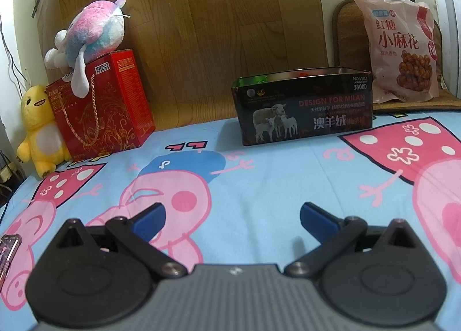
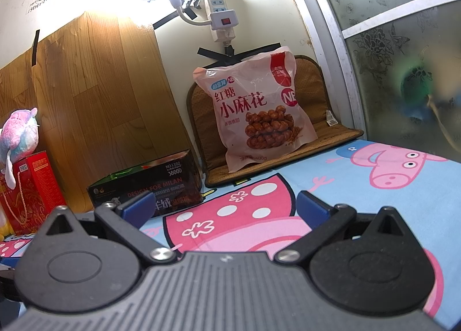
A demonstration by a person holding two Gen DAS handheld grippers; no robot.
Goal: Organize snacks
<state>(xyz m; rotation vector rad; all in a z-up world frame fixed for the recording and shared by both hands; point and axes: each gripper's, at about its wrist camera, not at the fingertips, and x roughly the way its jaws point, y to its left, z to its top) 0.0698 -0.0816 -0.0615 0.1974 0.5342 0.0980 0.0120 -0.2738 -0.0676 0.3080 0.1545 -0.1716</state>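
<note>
**Snack bag propped at the far right corner, open box at the far edge, both tongs empty**

A bed covered by a blue cartoon-pig sheet point(image 1: 259, 187) is backed by a wall partly faced with wood-grain panelling point(image 1: 216, 28); a frosted glass partition point(image 2: 403, 43) closes the right side, and a power strip point(image 2: 220, 5) is fixed to the wall above the corner. A pink snack bag point(image 2: 256, 112) is seen standing upright on a brown woven cushion point(image 2: 325, 106) at the far right corner, leaned back against it. A black open-topped box point(image 1: 302, 109) rests at the far edge near the middle, well apart from the bag; something red and green shows inside it, but what it is cannot be told. At the far left corner a red gift box point(image 1: 106, 100) is topped by a pastel plush toy point(image 1: 89, 31), with a yellow plush toy point(image 1: 40, 129) beside it.

The left tongs point(image 1: 232, 216) and the right tongs point(image 2: 224, 204) are both held wide apart and grip nothing, low over the near part of the bed.

The scene would suit either smaller snacks already gathered in the box with the bag left out, or a sorting yet to be settled. Should the bag be handled, a grip on its upper seam would be judged safest, since the contents look brittle and the film slippery.

Open room is generous across the middle of the bed. Room is tight at the far right corner, where the partition and cushion crowd the bag, and the box's thin upright walls could be caught by a low approach.
</note>
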